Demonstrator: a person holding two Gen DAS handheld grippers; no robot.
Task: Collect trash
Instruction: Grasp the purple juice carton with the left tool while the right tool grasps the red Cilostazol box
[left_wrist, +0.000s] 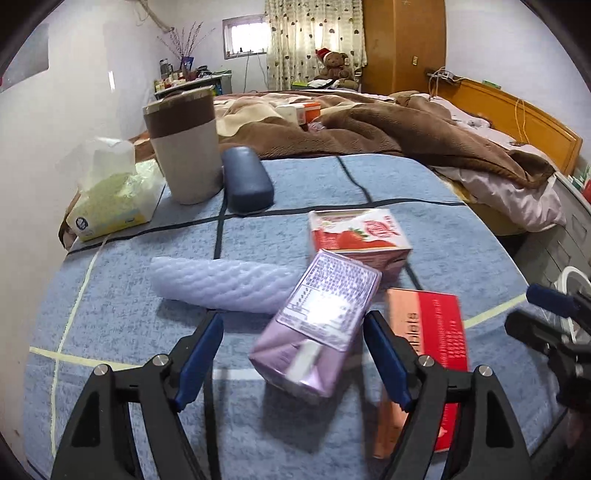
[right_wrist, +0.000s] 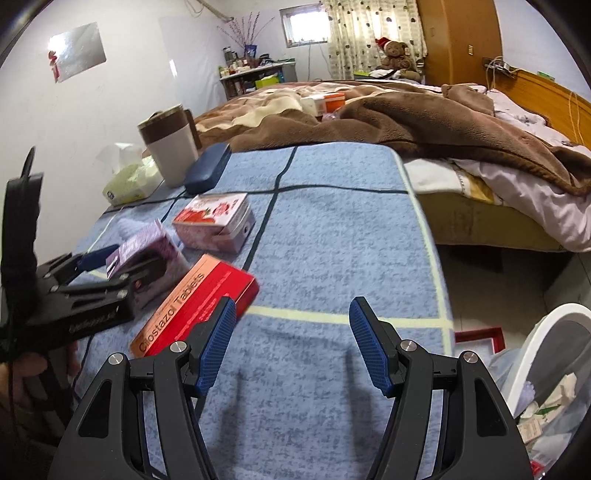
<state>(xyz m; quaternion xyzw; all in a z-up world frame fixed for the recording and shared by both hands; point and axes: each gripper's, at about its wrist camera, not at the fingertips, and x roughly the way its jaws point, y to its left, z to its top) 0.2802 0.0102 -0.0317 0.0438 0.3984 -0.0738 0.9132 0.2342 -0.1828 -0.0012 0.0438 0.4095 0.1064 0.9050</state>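
Hand at the lower left edge of the right wrist view grips the handle of the left hand-held gripper, which tilts downward over the blue table. Its jaws stand wide on either side of the purple carton; the pads do not press it. The right hand-held gripper also points down, jaws about half open with nothing between them, its left finger just beside the red tablet box. Trash on the table: one purple carton, one strawberry carton, one red tablet box, one white foam sleeve. One bin stands off the table's right edge.
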